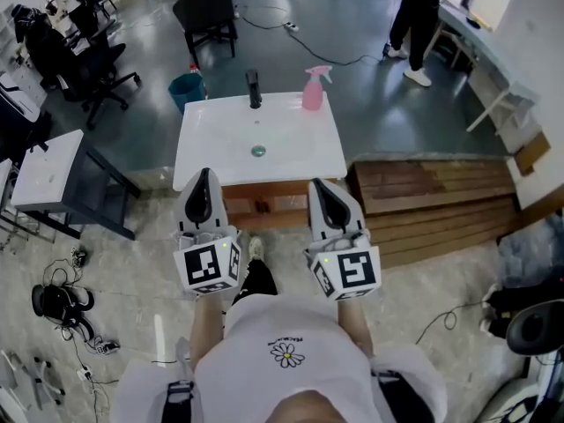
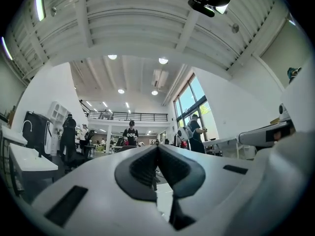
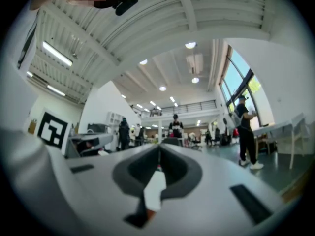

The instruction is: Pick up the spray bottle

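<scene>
Head view, left tool: the left tool (image 1: pixel 204 174) is pointing away from the person toward the bench, its two jaws pressing together with nothing between them.
Head view, right tool: the right tool (image 1: pixel 318 183) is pointing the same way beside the left one, its jaws likewise meeting and gripping nothing.
Head view, cubes: the left marker cube (image 1: pixel 210 265) and the right marker cube (image 1: pixel 345 271) are sitting at the rear of their tools, nearest the person.
Head view, bench: the white bench (image 1: pixel 300 152) with its sunken basin is standing just ahead of both tool tips. The drain (image 1: pixel 258 151) is lying ahead, between the two tools, and the black faucet (image 1: pixel 254 88) is rising beyond it.
Head view, spray bottle: the pink spray bottle (image 1: pixel 312 93) is standing upright at the bench's far edge, ahead of the right tool's tip and well apart from it, just right of the faucet.
Head view, floor: a wooden platform (image 1: pixel 436 205) is lying to the right of the right tool.
Left gripper view: the left tool (image 2: pixel 158 147) is showing its dark pads closing on each other at the tip, with a large hall and standing people beyond it.
Right gripper view: the right tool (image 3: pixel 159 149) is showing its pads meeting at the tip, empty. The left marker cube (image 3: pixel 51 129) is appearing to its left, and a standing person (image 3: pixel 246 132) is far off to its right.
</scene>
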`<state>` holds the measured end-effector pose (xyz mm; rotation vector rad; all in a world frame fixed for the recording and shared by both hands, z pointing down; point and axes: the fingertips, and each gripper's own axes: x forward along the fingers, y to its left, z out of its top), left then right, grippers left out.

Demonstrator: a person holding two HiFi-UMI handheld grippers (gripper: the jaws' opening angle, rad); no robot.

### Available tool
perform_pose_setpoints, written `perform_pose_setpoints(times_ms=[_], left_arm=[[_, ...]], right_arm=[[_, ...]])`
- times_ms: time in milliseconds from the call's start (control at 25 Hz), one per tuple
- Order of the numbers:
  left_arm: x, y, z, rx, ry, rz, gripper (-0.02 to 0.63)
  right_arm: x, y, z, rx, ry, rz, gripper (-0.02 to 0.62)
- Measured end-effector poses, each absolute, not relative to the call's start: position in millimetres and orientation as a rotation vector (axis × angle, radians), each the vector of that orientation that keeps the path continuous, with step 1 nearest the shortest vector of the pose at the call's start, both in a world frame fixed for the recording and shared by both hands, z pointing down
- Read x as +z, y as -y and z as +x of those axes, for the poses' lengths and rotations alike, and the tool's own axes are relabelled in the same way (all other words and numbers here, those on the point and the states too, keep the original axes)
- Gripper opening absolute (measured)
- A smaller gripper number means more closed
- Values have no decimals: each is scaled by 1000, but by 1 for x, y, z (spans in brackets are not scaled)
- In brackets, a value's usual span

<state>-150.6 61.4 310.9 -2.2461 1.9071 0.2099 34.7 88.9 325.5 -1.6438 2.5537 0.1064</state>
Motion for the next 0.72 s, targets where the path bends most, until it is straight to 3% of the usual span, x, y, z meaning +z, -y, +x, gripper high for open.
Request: perform_pose_setpoints(times_ms=[720], left_arm=[[330,87,-168,229,-1834,-2348,18]], right_arm=[[348,62,-20,92,-2634,-1722,29]])
